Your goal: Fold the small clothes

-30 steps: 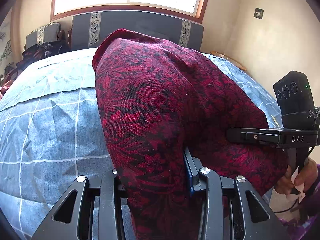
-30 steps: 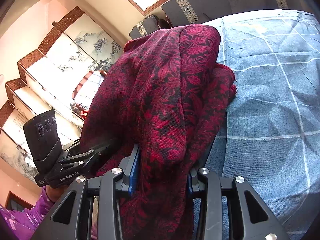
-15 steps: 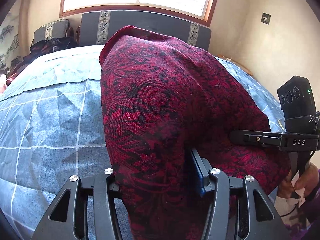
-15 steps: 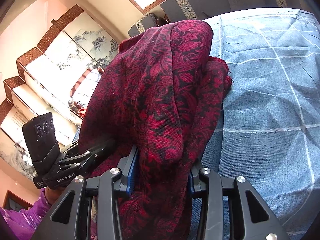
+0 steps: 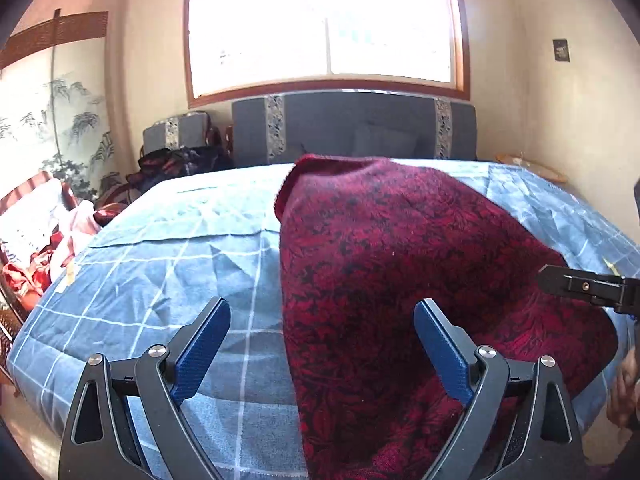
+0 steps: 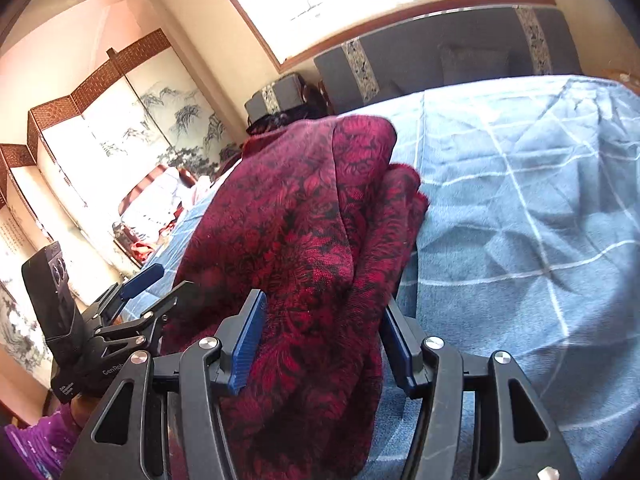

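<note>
**Both grippers letting go of the red garment on the bed**

The left gripper [image 5: 322, 328] is opening wide, its pads clear of the red patterned garment [image 5: 400, 280] between them. The right gripper [image 6: 324, 336] is opening too, with the cloth bunched between its jaws and loose. The garment lies folded on the blue checked bedsheet [image 5: 160, 280]. Beyond stand a grey headboard [image 5: 352, 128], a bright window [image 5: 324, 28], and a painted folding screen [image 6: 120, 128] beside a pile of clothes [image 5: 44, 248].

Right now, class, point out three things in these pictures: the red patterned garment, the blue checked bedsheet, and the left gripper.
red patterned garment [image 5: 400, 264]: left wrist view, on its broad upper surface.
blue checked bedsheet [image 6: 520, 208]: right wrist view, on bare creased cloth beside the garment.
left gripper [image 5: 322, 344]: left wrist view, midway between its opening fingertips.
</note>
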Motion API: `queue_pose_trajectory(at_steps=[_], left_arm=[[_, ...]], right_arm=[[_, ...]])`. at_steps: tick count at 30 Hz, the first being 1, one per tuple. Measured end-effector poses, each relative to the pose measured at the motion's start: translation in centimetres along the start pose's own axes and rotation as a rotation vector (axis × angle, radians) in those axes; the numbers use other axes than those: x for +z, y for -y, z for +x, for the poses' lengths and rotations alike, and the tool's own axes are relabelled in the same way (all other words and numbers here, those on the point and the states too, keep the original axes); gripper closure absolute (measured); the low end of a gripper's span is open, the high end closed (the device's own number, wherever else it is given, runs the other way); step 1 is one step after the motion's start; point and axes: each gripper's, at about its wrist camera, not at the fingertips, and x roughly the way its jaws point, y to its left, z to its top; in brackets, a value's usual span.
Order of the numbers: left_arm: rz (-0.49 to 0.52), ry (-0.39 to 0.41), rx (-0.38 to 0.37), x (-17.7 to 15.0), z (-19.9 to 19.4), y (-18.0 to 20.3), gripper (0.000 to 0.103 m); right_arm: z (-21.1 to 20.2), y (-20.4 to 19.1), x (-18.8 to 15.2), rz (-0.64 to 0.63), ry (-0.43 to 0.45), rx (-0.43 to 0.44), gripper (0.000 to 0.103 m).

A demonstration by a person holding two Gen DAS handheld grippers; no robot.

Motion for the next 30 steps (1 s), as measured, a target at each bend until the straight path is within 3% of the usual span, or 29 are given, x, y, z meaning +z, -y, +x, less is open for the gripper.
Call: queue_pose_trajectory(at_steps=[2,5,10,13,18,25,30], left_arm=[[-0.030,0.049,0.010,0.6,-1.4,-0.3,0.005],[-0.067,0.122,0.016,1.5,-3.5,-0.8,0.002],[-0.041,0.201,0.041,3.4,-7.1,-0.1,0.000],[-0.030,0.259,0.064,4.4,-9.3,0.4,0.000],[-0.023,0.301,-0.002,5.6,-11.2,1.1,0.000],[-0.047,0.247,-0.083,6.5,-11.4,1.3,0.000],[-0.043,0.223,-0.078,6.4,-10.9,1.4,0.000]], right_arm=[[-1.8,-0.6,0.0,-0.015,0.069,-0.023,0.043],[-4.3,-1.7,-0.1,-0.050,0.170,-0.035,0.027],[-7.8,-4.4,-0.2,-0.129,0.284,-0.052,0.005],[-9.2,-5.4,0.1,-0.142,0.326,-0.049,0.003],[-9.9,-5.5,0.7,-0.122,0.332,-0.030,0.001],[-9.4,-5.7,0.4,-0.117,0.302,-0.021,0.001],[-9.1,-5.5,0.1,-0.113,0.284,-0.021,0.001]])
